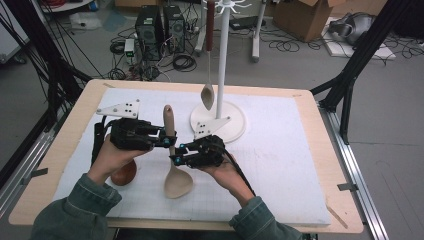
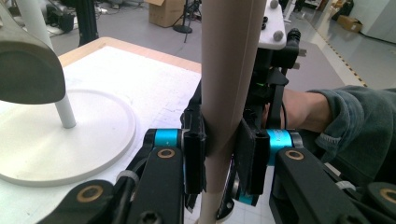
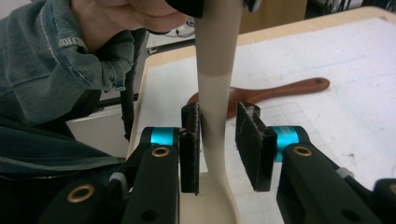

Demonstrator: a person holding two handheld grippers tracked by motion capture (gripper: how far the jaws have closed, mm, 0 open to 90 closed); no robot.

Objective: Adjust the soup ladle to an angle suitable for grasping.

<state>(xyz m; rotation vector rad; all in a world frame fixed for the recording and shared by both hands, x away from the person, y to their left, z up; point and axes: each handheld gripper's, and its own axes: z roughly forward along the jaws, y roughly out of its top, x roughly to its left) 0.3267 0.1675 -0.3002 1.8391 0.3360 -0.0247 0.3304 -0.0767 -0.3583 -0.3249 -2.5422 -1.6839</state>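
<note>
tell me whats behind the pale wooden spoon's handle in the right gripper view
Behind the pale spoon a reddish-brown wooden spoon lies on the white mat, handle pointing right. Its bowl end is mostly covered by the pale handle and the right gripper.

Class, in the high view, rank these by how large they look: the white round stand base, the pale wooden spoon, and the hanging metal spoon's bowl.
1. white round stand base
2. pale wooden spoon, standing nearer the camera, so its lead over the next is partly nearness
3. hanging metal spoon's bowl

My left hand [image 1: 111, 156] hides most of the dark wooden spoon [image 1: 123, 173]; the rack's [image 1: 218, 118] top is cropped off.
</note>
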